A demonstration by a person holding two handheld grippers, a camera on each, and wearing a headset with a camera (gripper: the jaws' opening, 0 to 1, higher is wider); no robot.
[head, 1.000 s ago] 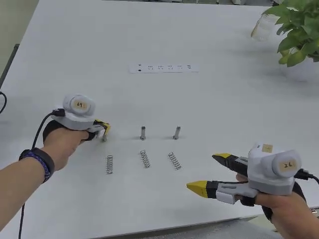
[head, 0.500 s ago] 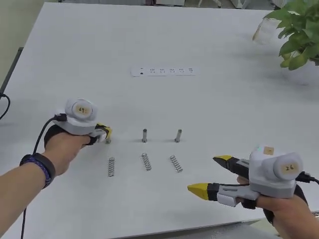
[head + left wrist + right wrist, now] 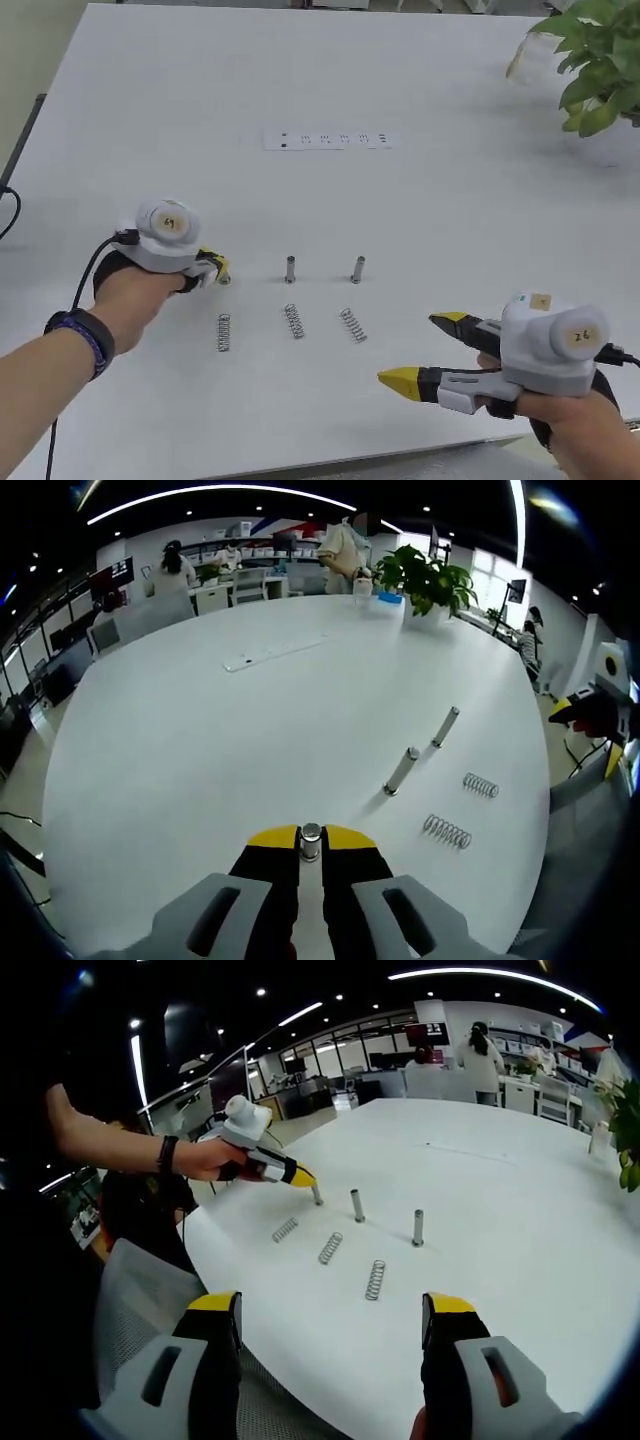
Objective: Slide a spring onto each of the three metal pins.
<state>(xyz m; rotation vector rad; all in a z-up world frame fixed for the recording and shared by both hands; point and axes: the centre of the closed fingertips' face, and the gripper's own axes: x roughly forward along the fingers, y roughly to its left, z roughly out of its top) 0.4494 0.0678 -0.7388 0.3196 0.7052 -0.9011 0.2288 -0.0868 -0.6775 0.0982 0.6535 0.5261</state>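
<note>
— Pins first: where are they found?

— Three metal pins are seen in a row on the white table (image 3: 420, 210). The leftmost pin (image 3: 311, 832) is clamped between the yellow tips of the left gripper (image 3: 215, 268), whose jaws are drawn in tight against it. The middle pin (image 3: 290, 269) and the right pin (image 3: 357, 269) are stood upright, well apart from either gripper.

— And the springs?

— Three springs are laid flat in a row just in front of the pins, on the side nearer the person: the left spring (image 3: 223, 332), the middle spring (image 3: 293, 320) and the right spring (image 3: 352, 325). Each is kept apart from its pin.

— How is the right gripper held?

— The right gripper (image 3: 420, 348) is held near the front edge of the table, to the right of the springs. Its jaws are spread wide and nothing is gripped between them.

— What else is seen?

— A white power strip (image 3: 323, 140) is laid farther back, and a leafy plant (image 3: 595, 60) is placed at the far right corner.
</note>
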